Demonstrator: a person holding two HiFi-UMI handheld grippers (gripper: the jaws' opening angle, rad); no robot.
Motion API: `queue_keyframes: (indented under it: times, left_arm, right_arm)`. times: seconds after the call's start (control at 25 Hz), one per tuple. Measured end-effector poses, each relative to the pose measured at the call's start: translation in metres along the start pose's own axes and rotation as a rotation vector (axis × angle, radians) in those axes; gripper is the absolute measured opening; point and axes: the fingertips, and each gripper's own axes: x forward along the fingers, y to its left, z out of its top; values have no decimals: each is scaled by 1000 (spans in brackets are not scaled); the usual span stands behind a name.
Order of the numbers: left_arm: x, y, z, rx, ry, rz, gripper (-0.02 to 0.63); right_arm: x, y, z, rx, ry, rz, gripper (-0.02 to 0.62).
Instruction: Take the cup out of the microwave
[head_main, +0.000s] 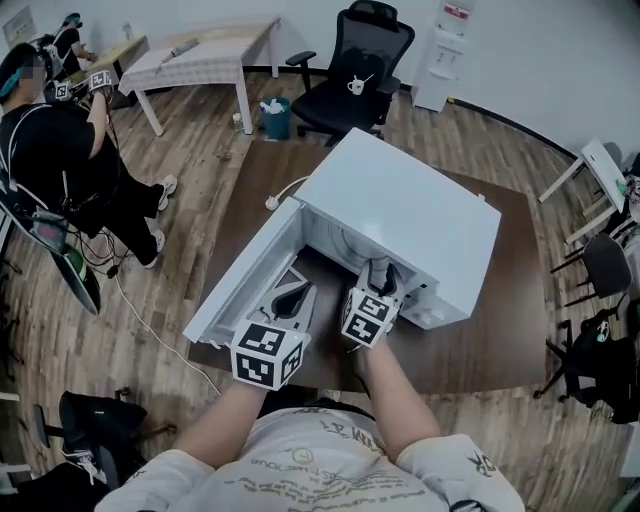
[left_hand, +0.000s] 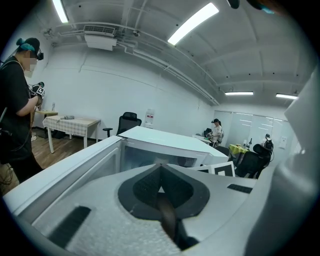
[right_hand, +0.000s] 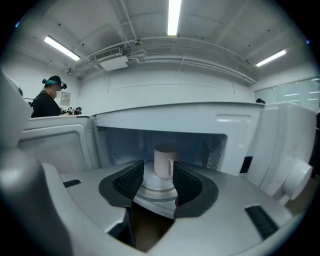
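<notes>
Cup (right_hand: 164, 161) is framed straight ahead between the spread, empty jaws of the right gripper (right_hand: 158, 164), which is held at the mouth of the white microwave (head_main: 400, 200) and is judged the nearer of the two. The left gripper (left_hand: 161, 167) is seen clenched on nothing just beside the open door (head_main: 240, 285). Farther in, the cup is seen standing upright, its long axis vertical, on the turntable (right_hand: 159, 194), untouched by the pads and the only thing contained in the cavity.

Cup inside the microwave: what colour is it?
The cup looks pale, whitish with a faint pink tinge; the right gripper view shows it best.
</notes>
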Motion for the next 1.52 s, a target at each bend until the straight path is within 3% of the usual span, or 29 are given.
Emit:
queue_keyframes:
  times: [0.52,0.84,1.12,1.2,1.36,1.52]
  left_arm:
    - [-16,26,-13,3,29,22,12]
    - [-23,41,-17,-5,39,55,11]
    - [-24,51,-18,-16,35,76,12]
    - [-24,51,-17,-17,33,78,12]
    - [-22,51,-18,-19,30,86,11]
    - [-24,50,-21,-21,34,100,11]
  right_arm:
    - [73,-27,-37,33,144,-151,183]
    - [97,-32,-40,12,181,-195,183]
    - [101,-18,-43,-117,186,-179,151]
    - [101,-9,-44,-141,184,-145,120]
    - [106,2,-49,-159,184,-63,120]
    - [110,1,-50,-179,176,-33,120]
